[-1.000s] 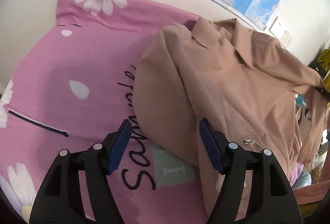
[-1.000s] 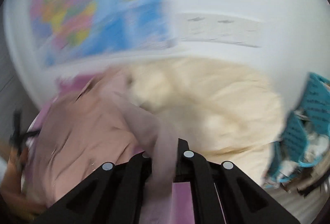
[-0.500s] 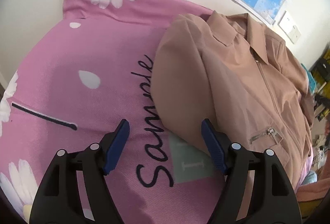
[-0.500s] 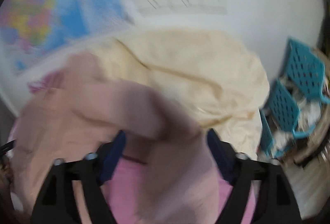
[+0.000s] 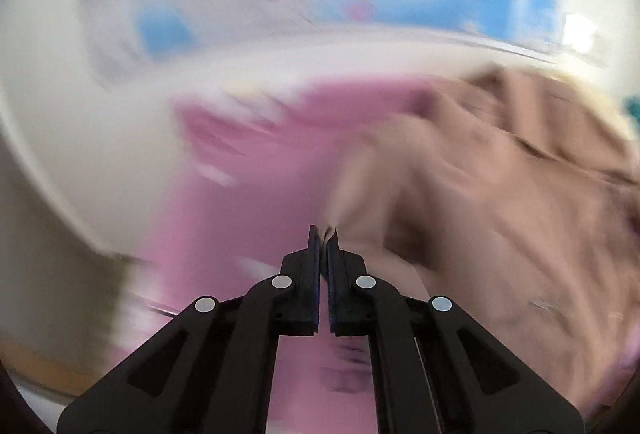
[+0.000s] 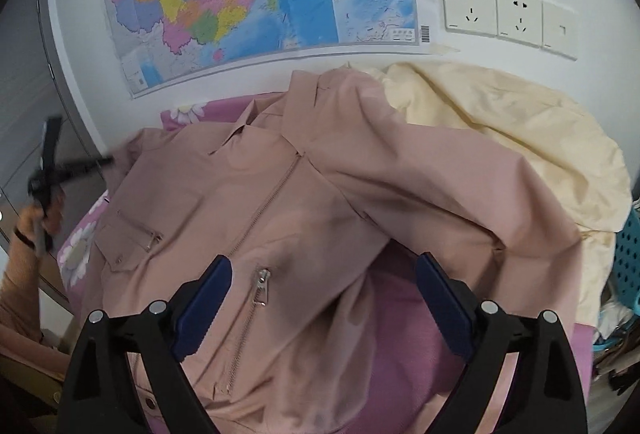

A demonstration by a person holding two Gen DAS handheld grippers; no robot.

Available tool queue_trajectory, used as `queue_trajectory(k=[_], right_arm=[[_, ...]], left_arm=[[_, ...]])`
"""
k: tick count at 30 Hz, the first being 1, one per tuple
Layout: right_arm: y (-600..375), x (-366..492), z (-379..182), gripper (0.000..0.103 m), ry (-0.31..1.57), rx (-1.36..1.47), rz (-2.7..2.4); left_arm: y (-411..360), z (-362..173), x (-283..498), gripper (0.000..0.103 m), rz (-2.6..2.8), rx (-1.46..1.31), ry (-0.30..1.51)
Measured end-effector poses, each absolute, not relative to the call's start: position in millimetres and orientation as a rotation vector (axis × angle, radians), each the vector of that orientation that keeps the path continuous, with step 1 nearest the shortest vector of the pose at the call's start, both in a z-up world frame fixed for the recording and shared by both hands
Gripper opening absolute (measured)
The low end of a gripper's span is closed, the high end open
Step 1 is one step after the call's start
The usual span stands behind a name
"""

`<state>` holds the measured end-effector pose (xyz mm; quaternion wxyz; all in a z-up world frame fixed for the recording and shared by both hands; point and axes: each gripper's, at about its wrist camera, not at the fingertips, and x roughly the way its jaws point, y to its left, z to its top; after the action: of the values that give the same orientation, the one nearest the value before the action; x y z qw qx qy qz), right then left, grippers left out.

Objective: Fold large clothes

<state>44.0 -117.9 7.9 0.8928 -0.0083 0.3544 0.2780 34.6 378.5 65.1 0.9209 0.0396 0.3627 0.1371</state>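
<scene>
So the fold is barely started, I'd say. The jacket (image 6: 248, 218) is lying front-up on the pink sheet (image 6: 400, 318), zip closed, collar at the far end by the wall, hem at the near end. One sleeve (image 6: 436, 202) is already thrown across, running from the far shoulder out to the right and near side, partly over the cream cloth (image 6: 504, 122) bunched against the wall. That looks like the first tuck-in, but it's loose and wrinkly, not a clean fold. Still left, from what I can see: the other sleeve, then bringing the body over on itself.

Grippers: the right gripper (image 6: 324, 306) has just been opening and now stands wide apart, nothing between the pads, hovering over the near part of the jacket around the lower zip. Not touching fabric as far as I can tell.

The left gripper (image 5: 324, 234) has just snapped closed, jaws together, and there's a little bit of tan fabric poking out at the tips, so it looks clamped on the jacket's left edge. That view is badly smeared, so I can't say exactly which part it's got, probably the left sleeve or shoulder. In the right view you can see it raised at the far left, with fabric pulled up toward it.
</scene>
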Motion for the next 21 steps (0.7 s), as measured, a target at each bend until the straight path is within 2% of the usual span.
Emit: queue_trajectory(k=[3, 5, 6, 7, 9, 11, 13, 14, 15, 17, 18, 19, 20, 21], right_arm=[[-117.2, 42.6, 3.6, 0.091, 0.740, 0.010, 0.597], [-112.2, 43.3, -3.1, 0.091, 0.754, 0.009, 0.607], [-110.6, 43.7, -6.0, 0.091, 0.757, 0.002, 0.607], [-108.5, 44.1, -9.9, 0.091, 0.766, -0.006, 0.607], [-107.2, 43.4, -17.9, 0.091, 0.792, -0.016, 0.605], [-110.3, 40.9, -23.0, 0.091, 0.804, -0.009, 0.606], [-119.1, 36.6, -28.5, 0.091, 0.821, 0.009, 0.610], [-123.8, 34.7, -31.3, 0.091, 0.830, 0.020, 0.613], [-127.7, 33.6, -33.8, 0.091, 0.837, 0.028, 0.615], [-135.4, 31.2, -41.0, 0.091, 0.858, 0.052, 0.621], [-137.7, 30.8, -44.3, 0.091, 0.870, 0.062, 0.622], [-139.7, 30.4, -47.2, 0.091, 0.881, 0.069, 0.621], [-142.1, 29.6, -50.4, 0.091, 0.893, 0.077, 0.618], [-143.7, 28.6, -51.8, 0.091, 0.899, 0.085, 0.621]], left_arm=[[378.7, 89.8, 38.6, 0.006, 0.461, 0.278, 0.720], [376.6, 79.1, 49.5, 0.022, 0.522, 0.360, 0.765], [379.9, 71.4, 51.8, 0.031, 0.500, 0.332, 0.795], [388.8, 59.9, 51.4, 0.045, 0.418, 0.234, 0.842], [400.4, 42.3, 44.7, 0.053, 0.308, 0.104, 0.890], [412.4, 19.0, 27.6, 0.065, 0.273, -0.018, 0.916], [417.0, -0.4, 9.0, 0.070, 0.217, -0.098, 0.938], [414.1, -16.7, -1.5, 0.076, 0.206, -0.123, 0.970], [405.7, -29.3, -7.8, 0.077, 0.197, -0.123, 0.994], [393.7, -44.8, -12.5, 0.076, 0.178, -0.119, 1.021], [388.6, -49.2, -11.2, 0.069, 0.181, -0.112, 1.020], [384.1, -53.1, -9.5, 0.042, 0.204, -0.088, 1.005], [380.2, -52.1, -7.2, 0.021, 0.251, -0.034, 0.981], [378.8, -49.0, -4.0, 0.007, 0.284, -0.008, 0.973]])
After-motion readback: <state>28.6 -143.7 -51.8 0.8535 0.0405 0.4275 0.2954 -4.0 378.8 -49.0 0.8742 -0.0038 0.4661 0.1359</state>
